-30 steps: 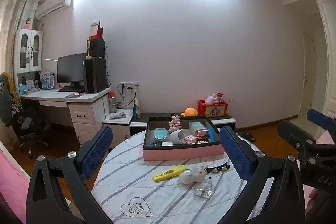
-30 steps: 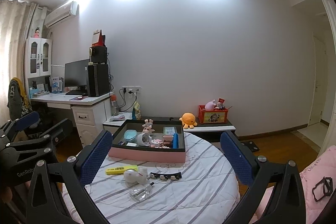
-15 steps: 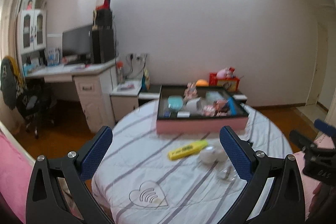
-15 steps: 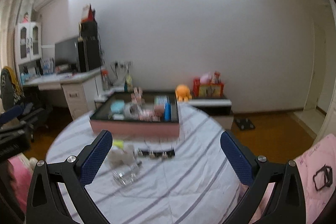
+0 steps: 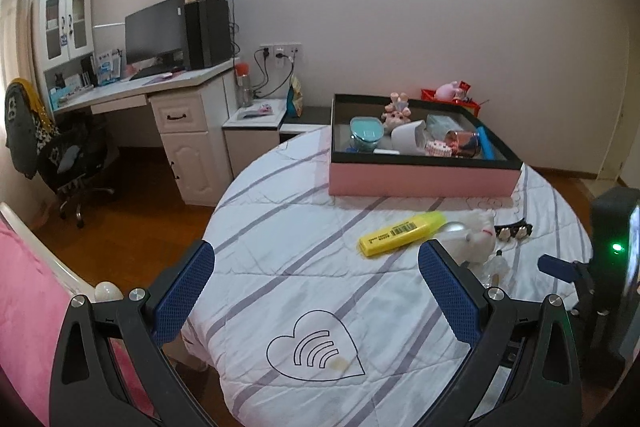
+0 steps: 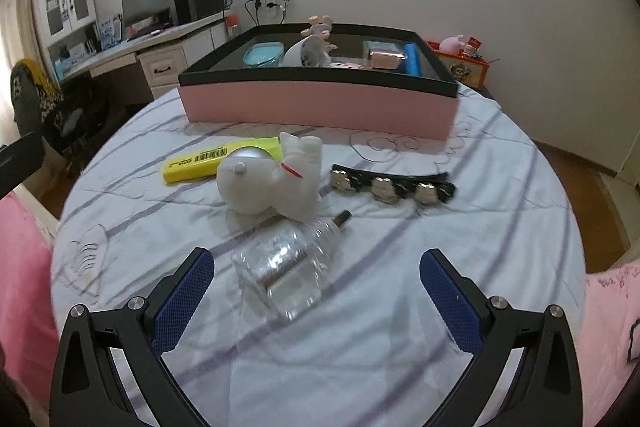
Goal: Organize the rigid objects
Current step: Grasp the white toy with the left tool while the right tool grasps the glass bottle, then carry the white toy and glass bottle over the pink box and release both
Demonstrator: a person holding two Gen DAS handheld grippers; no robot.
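Observation:
On the round table's striped cloth (image 6: 400, 267) lie a clear glass bottle (image 6: 286, 269), a white figurine (image 6: 272, 183), a yellow highlighter (image 6: 220, 159) and a black hair clip with silver flowers (image 6: 392, 185). Behind them stands a pink box (image 6: 320, 103) holding several items. My right gripper (image 6: 316, 291) is open and empty, low over the table with the bottle between its fingers. My left gripper (image 5: 316, 291) is open and empty above the table's near left part; the highlighter (image 5: 400, 233) and the pink box (image 5: 420, 179) lie ahead of it.
A white desk (image 5: 160, 95) with a monitor and a black chair (image 5: 68, 155) stand at the left. A low cabinet with toys runs along the back wall. Pink bedding (image 6: 608, 307) lies beside the table. The right gripper's body (image 5: 608, 267) shows at the left view's right edge.
Both grippers have moved forward and down toward the table. The right one now has the glass bottle between its open fingers. Both stay open.

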